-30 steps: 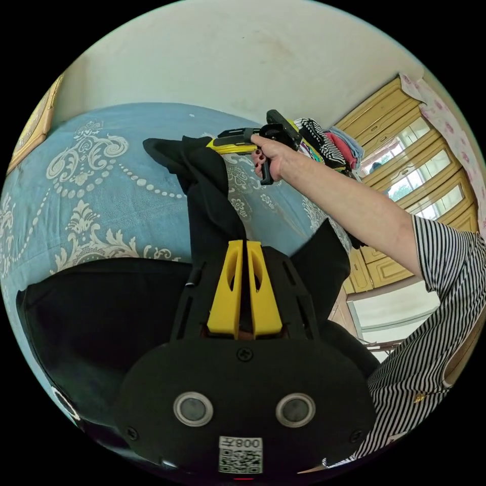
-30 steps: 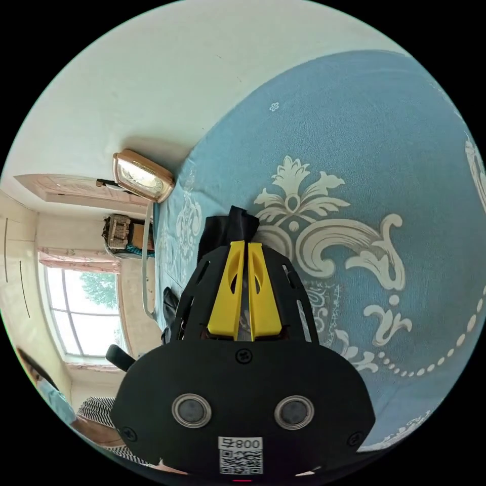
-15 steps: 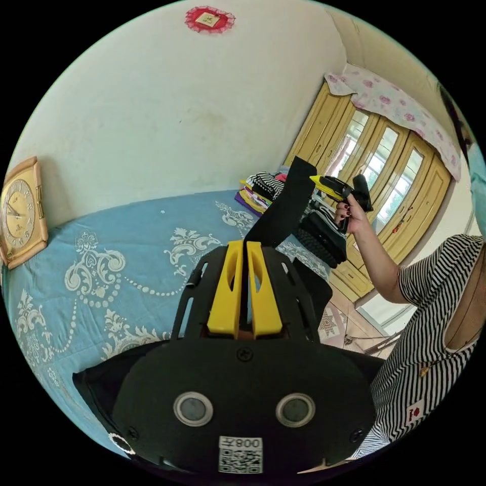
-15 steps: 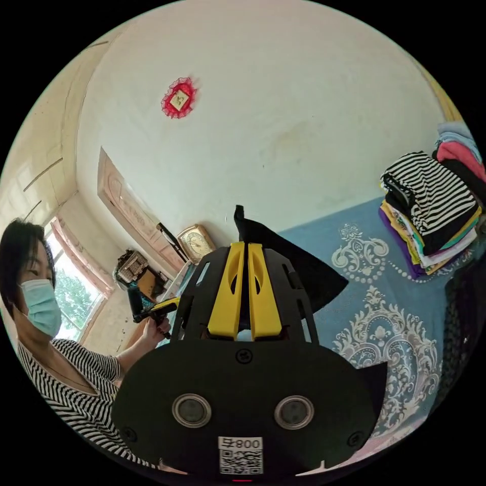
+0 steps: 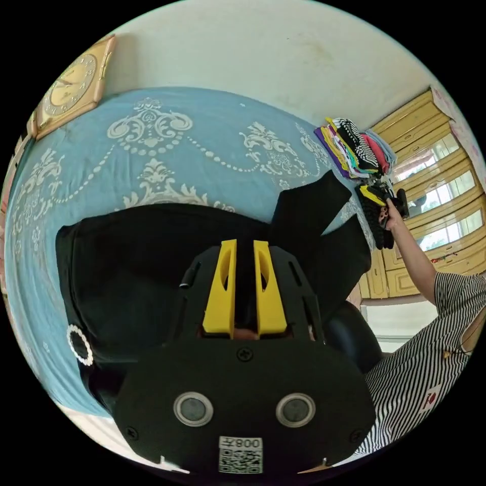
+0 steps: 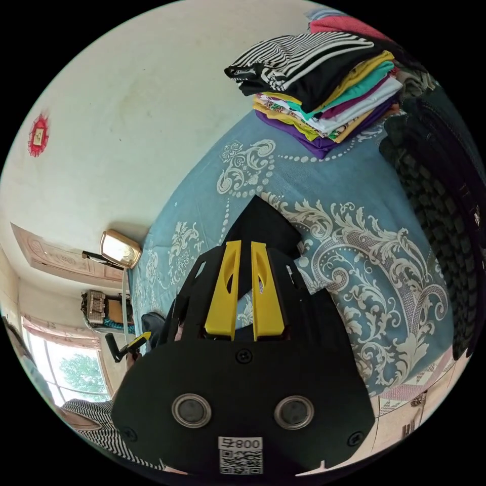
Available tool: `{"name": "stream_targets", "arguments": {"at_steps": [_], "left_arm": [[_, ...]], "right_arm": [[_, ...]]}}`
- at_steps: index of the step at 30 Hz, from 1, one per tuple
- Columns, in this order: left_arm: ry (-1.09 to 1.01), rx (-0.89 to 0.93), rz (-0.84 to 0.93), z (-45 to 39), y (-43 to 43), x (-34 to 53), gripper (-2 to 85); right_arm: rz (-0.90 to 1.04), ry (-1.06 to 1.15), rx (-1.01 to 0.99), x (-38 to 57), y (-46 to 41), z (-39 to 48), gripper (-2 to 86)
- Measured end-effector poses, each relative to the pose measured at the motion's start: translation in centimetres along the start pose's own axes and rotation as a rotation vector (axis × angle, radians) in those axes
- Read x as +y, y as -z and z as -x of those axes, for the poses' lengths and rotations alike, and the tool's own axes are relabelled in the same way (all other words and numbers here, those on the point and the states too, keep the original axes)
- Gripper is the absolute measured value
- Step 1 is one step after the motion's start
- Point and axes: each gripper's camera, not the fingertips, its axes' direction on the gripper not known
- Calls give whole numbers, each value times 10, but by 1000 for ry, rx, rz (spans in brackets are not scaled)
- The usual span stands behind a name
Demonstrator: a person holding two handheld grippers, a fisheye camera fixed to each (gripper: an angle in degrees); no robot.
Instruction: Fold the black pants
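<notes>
The pants (image 5: 147,268) lie mostly flat on the blue bed (image 5: 167,136), one leg end (image 6: 258,228) raised off the cover, apparently so it can be carried over into a fold. The left gripper (image 5: 245,253) has its yellow jaws slightly apart with black cloth between them; whether they pinch it I cannot tell. The right gripper (image 6: 243,253) looks likewise, cloth at its tips, grip unclear. A stack of folded clothes (image 6: 324,96) sits well apart, and a clock (image 5: 71,86) leans at the wall.
</notes>
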Motion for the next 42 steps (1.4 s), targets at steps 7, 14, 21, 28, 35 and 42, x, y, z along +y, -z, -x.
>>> {"name": "stream_targets", "arguments": {"at_steps": [7, 14, 21, 28, 35, 42], "left_arm": [[161, -154, -54, 51, 37, -14, 92], [46, -321, 105, 58, 28, -66, 118], [-33, -335, 162, 62, 25, -66, 68], [-43, -398, 32, 66, 66, -37, 14], [137, -421, -256, 105, 145, 2, 9], [342, -334, -195, 177, 120, 20, 17]], "right_arm": [[123, 81, 136, -22, -27, 30, 62], [193, 357, 182, -29, -63, 122, 72], [540, 860, 173, 22, -173, 257, 72], [561, 1064, 405, 66, -213, 300, 8], [289, 974, 351, 37, -150, 331, 4], [421, 1006, 323, 45, -189, 346, 47]]}}
